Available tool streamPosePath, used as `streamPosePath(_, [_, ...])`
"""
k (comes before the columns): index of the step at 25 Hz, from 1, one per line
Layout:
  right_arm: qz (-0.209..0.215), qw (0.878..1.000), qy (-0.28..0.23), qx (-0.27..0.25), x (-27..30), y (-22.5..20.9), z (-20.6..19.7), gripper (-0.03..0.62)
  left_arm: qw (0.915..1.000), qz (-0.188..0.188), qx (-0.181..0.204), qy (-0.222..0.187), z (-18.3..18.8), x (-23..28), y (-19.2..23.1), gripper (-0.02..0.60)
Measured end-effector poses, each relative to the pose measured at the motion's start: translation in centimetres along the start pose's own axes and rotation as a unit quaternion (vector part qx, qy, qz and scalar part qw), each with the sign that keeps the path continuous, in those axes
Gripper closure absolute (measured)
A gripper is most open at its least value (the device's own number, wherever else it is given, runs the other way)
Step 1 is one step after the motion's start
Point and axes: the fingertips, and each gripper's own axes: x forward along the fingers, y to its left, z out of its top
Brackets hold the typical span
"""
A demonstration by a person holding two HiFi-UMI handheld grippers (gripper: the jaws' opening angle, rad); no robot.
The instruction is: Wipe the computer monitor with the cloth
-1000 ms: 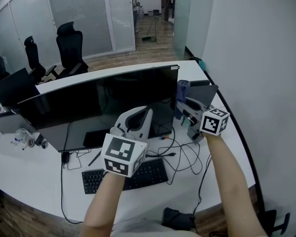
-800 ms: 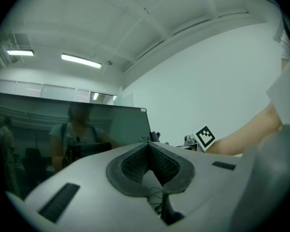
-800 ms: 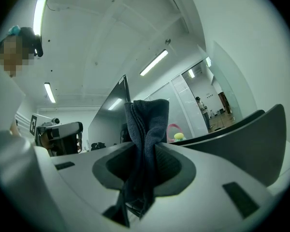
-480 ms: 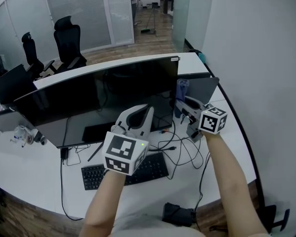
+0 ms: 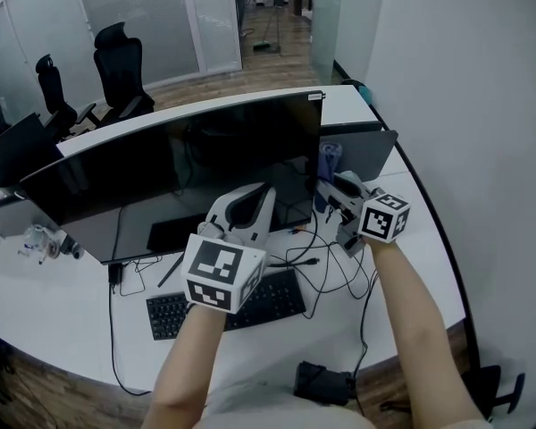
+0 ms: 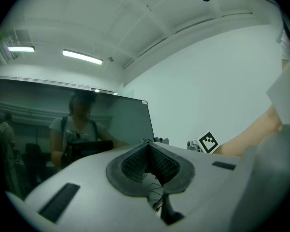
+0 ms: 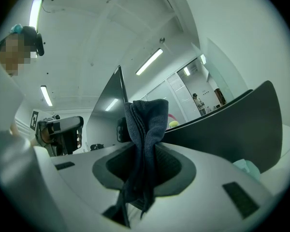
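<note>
Wide black curved monitor [image 5: 161, 181] stands on the white desk [image 5: 71, 324]. We can't tell any contact with the screen yet. Our left gripper [image 6: 147, 149] is pinched together on nothing, low before the screen. Our right gripper [image 7: 144, 156] is clamped on the dark grey folded cloth [image 7: 146, 122], just beside the monitor's right edge. Risks: the cloth is held by a thin bunch, so wiping drag may pull it free, or bare jaw tips may scrape the panel.

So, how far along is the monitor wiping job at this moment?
Done: the cloth is picked up and clamped in the right hand-held gripper. In hand: it is held up beside the monitor, at its right edge. Left: the wiping itself. The left hand-held gripper is shut and empty.
</note>
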Motion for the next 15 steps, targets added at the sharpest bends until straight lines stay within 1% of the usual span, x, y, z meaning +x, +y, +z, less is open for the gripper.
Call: streamPosePath(15, [-0.023,0.999,0.01,0.028,-0.9,-1.0,-4.3,0.479,1.0,-0.001,0.004,0.008,-0.6,-0.3,0.0,0.572])
